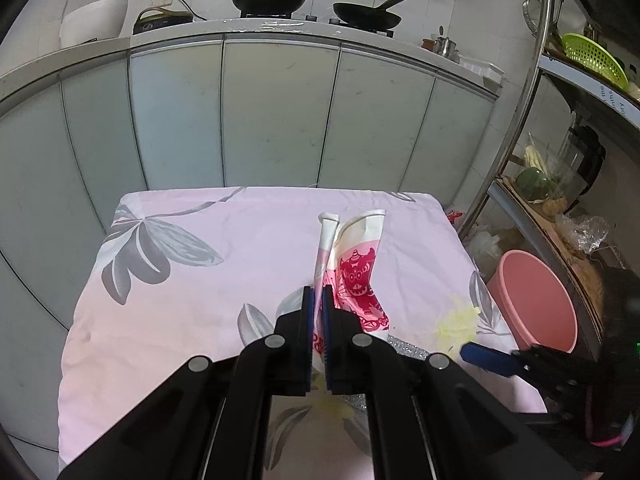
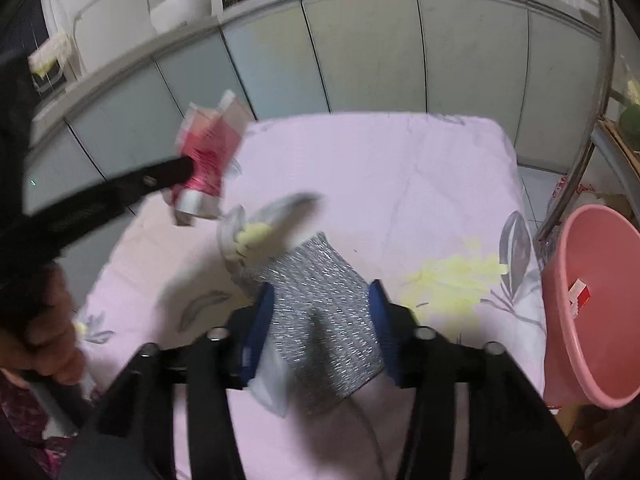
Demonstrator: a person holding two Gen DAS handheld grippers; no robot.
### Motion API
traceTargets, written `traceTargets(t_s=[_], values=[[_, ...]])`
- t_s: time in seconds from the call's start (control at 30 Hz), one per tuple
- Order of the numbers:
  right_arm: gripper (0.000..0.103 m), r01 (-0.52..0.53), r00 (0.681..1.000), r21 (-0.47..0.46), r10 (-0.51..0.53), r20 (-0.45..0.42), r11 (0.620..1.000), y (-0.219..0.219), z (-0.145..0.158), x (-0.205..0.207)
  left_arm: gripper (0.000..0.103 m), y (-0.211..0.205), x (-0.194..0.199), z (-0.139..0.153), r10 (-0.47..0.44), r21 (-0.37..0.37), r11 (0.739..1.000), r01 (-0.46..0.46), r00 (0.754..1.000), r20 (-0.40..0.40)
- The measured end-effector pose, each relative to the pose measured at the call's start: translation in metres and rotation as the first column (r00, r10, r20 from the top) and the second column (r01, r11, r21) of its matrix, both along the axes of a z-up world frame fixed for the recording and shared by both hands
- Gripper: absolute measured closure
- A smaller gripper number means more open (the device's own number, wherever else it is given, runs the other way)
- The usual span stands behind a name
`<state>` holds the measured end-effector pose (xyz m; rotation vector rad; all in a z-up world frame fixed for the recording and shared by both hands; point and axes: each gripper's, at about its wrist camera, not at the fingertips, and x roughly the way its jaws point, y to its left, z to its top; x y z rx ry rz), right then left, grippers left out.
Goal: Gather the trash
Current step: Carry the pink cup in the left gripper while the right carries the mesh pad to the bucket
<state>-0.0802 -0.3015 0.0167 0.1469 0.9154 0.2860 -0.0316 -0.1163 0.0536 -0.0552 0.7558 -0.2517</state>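
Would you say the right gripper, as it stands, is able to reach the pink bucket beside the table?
Probably yes. The right gripper, its tongs shut on the silver wrapper, sits near the table's right edge, and the pink bucket stands open just beside that edge, with nothing visible between them.

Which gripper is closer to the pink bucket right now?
Right. The right gripper, shut on the silver bag, sits just beside the pink bucket; the left gripper, holding the crushed paper cup, is farther over the table.
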Motion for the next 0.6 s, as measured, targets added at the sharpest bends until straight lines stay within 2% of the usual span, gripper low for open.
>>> traceTargets(t_s=[0.23, 0.43, 0.57, 0.6], values=[[0.051, -0.041, 0.996, -0.087, 0.033, -0.087, 0.995, 0.012, -0.035, 0.022, 0.099, 0.002, 0.000, -0.003, -0.001, -0.003, 1.000, 0.001, 1.000, -0.008], [0.053, -0.058, 0.997, -0.159, 0.050, -0.054, 0.986, 0.022, -0.042, 0.018, 0.099, 0.004, 0.000, -0.006, 0.006, -0.009, 1.000, -0.007, 1.000, -0.016], [0.089, -0.049, 0.999, -0.156, 0.046, -0.024, 0.987, 0.020, -0.044, 0.012, 0.099, 0.008, 0.001, -0.007, 0.018, -0.016, 1.000, -0.018, 1.000, -0.019], [0.091, -0.047, 0.999, -0.148, 0.044, -0.024, 0.988, 0.019, -0.044, 0.012, 0.099, 0.009, 0.001, -0.008, 0.022, -0.017, 1.000, -0.022, 1.000, -0.021]])
